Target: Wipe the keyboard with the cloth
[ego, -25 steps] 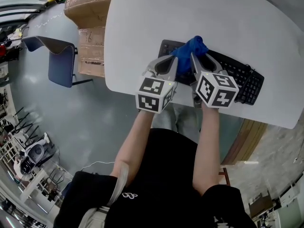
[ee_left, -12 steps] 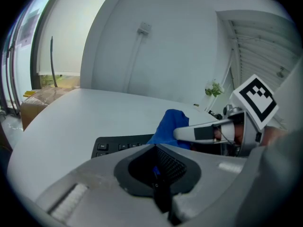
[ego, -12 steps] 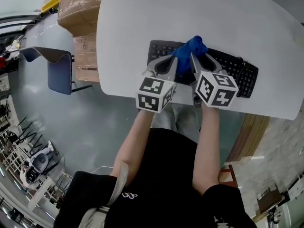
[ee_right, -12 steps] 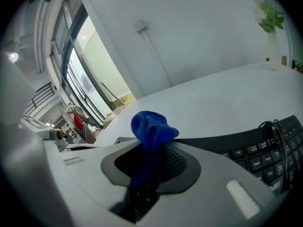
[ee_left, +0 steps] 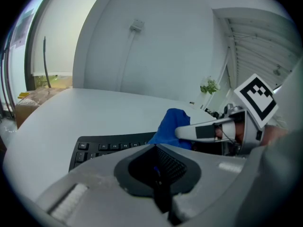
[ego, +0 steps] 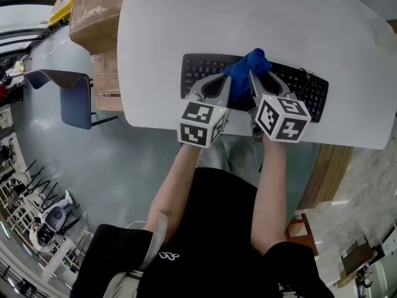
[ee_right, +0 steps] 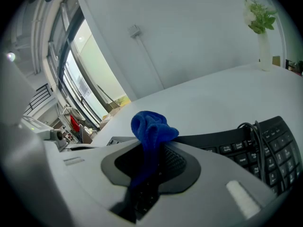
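A black keyboard [ego: 198, 71] lies along the near edge of the white table [ego: 186, 17]. A bunched blue cloth [ego: 249, 66] rests on its middle keys. My right gripper [ego: 253, 77] is shut on the cloth; in the right gripper view the cloth [ee_right: 150, 126] rises out of the closed jaws of this gripper [ee_right: 151, 150], with the keyboard [ee_right: 272, 148] to the right. My left gripper [ego: 227, 79] sits just left of the cloth, tip against it. In the left gripper view that gripper [ee_left: 156, 149] has its jaws together, with the cloth [ee_left: 171, 126] and the keyboard [ee_left: 106, 148] beyond.
Cardboard boxes [ego: 93, 11] and a blue chair [ego: 73, 95] stand on the floor left of the table. The keyboard's cable [ee_right: 250, 132] loops over its keys. A vase with a plant [ee_right: 261, 30] stands at the table's far end.
Both grippers and the cloth have shifted to the right along the keyboard; more of its left end shows now. Both jaws stay as they were.
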Demonstrator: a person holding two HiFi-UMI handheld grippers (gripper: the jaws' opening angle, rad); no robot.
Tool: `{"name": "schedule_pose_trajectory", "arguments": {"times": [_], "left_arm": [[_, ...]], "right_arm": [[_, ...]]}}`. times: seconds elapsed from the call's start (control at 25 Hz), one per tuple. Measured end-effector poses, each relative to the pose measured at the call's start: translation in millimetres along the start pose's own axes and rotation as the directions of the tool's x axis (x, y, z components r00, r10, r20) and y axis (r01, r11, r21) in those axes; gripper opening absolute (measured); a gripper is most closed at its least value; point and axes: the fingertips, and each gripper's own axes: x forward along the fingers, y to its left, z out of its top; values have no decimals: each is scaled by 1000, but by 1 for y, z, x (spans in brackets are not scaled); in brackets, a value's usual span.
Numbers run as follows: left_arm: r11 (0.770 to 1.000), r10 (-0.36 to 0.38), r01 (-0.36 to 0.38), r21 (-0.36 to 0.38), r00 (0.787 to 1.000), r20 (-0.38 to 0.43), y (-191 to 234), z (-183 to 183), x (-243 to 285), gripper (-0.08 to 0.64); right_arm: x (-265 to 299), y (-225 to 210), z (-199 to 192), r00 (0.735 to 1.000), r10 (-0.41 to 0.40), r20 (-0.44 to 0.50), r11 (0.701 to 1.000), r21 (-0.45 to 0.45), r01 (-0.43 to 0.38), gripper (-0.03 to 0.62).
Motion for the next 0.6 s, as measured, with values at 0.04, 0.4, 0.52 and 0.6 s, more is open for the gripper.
{"name": "schedule_pose_trajectory", "arguments": {"times": [0.04,0.4,0.52,0.6], "left_arm": [[1000,-2,2,2,1000,-2,-2,0,1,-2],[1000,-19,19,16,1000,-6,-27,1,16,-2],[1000,-22,22,18,1000,-7,-34,-1,20,-2],[999,-26,26,19,1000,-7,-41,-2,23,-2]], "right_arm": [[-2,-2,0,1000,-2,1,1000,2,2,95],[-18,-27,3,1000,-22,13,1000,5,22,95],[-23,-34,3,1000,-27,15,1000,5,27,95],[-29,-41,3,999,-32,18,999,6,31,95]]}}
